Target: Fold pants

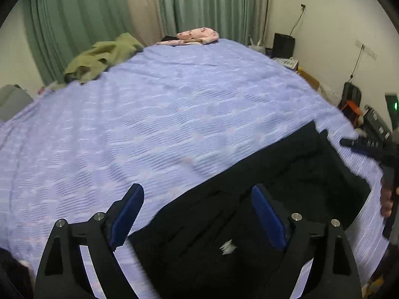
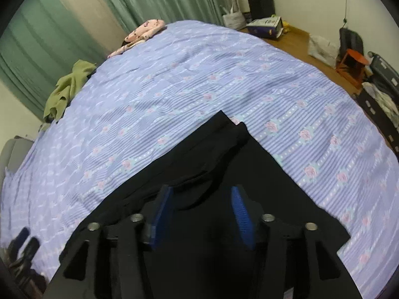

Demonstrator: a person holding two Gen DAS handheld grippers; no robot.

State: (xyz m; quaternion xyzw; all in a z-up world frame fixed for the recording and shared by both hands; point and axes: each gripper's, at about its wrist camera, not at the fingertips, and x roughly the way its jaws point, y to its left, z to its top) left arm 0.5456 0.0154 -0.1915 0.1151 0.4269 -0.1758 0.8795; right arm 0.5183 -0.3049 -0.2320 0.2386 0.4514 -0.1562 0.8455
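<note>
I see the lilac bedspread (image 2: 199, 74) filling both views, its near edge cut off. The black pants (image 2: 224, 164) lie on its near part, their folds hard to read in the dark cloth. My left gripper (image 1: 198, 214) stands released, jaws wide, above the pants; my right gripper (image 2: 200, 209) hangs part-open, nothing pinched. 2 garments, green (image 1: 99, 57) and pink (image 1: 197, 35), lie far off

The pants (image 2: 199, 174) are lying on the bed's (image 2: 224, 74) near edge. Two garments (image 1: 99, 59) are sitting along its far side.
</note>
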